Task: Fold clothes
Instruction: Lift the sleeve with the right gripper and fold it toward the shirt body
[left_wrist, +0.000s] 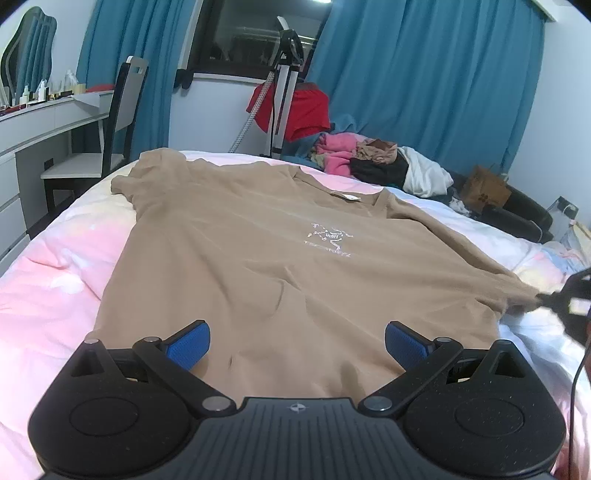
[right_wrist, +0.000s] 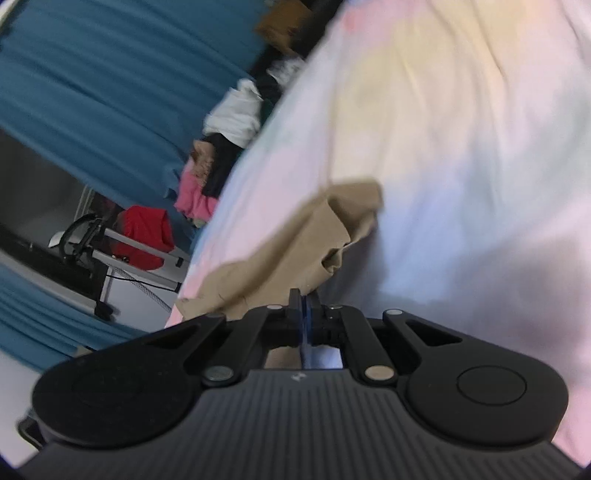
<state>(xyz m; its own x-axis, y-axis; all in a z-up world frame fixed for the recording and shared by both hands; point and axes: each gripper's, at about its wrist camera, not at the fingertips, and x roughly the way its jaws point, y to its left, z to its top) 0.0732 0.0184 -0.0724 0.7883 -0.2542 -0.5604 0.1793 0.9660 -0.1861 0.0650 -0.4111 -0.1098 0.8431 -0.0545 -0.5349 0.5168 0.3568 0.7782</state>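
A tan T-shirt (left_wrist: 258, 258) with a small white logo lies spread flat on the pink bed cover (left_wrist: 55, 277), neck toward the far side. My left gripper (left_wrist: 297, 339) hovers over its near hem, open, with its blue pads (left_wrist: 188, 345) wide apart and nothing between them. At the right edge of the left wrist view, my right gripper (left_wrist: 546, 297) is shut on the tip of the shirt's right sleeve, which is drawn out to a point. In the right wrist view, which is tilted and blurred, that gripper (right_wrist: 304, 295) has its jaws together at the bunched tan sleeve (right_wrist: 332, 229).
A pile of mixed clothes (left_wrist: 369, 158) sits at the bed's far side, with a garment steamer stand (left_wrist: 284, 92) and red cloth behind it. A chair (left_wrist: 122, 122) and white dresser (left_wrist: 37, 122) stand to the left. A cardboard box (left_wrist: 484, 188) lies far right. Blue curtains hang behind.
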